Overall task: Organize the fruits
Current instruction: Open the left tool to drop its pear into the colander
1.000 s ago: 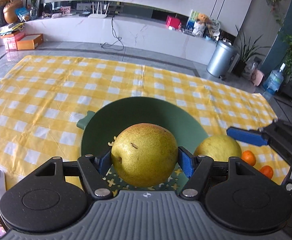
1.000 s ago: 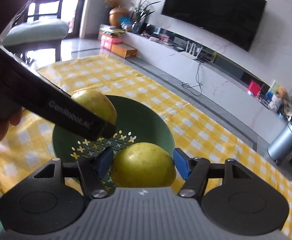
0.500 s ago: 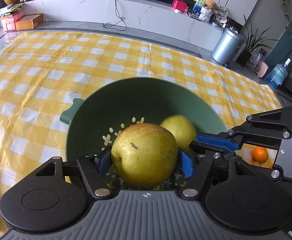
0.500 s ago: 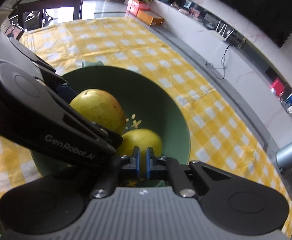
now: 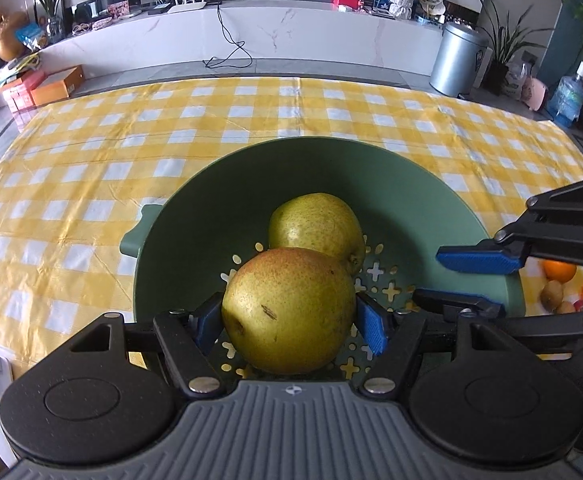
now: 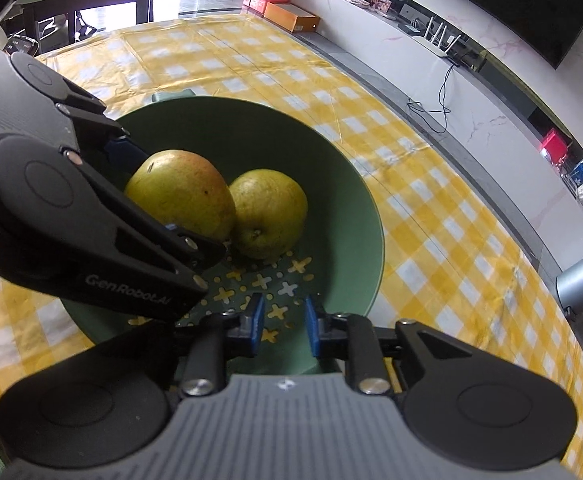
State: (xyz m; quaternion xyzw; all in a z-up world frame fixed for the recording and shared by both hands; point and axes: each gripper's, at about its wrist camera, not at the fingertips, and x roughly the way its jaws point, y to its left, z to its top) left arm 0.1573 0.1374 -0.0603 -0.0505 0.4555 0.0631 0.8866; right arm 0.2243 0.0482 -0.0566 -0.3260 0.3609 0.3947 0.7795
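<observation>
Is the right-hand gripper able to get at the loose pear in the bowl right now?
Probably yes. The right gripper is empty, jaws apart, at the rim of the bowl, with only bare bowl floor before the loose pear. The left gripper and its reddish pear crowd one side.

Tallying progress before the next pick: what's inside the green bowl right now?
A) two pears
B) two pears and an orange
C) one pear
A: only the red-tinged pear, in the left gripper, and the greener pear lie in the green bowl; the orange sits outside its rim.
</observation>
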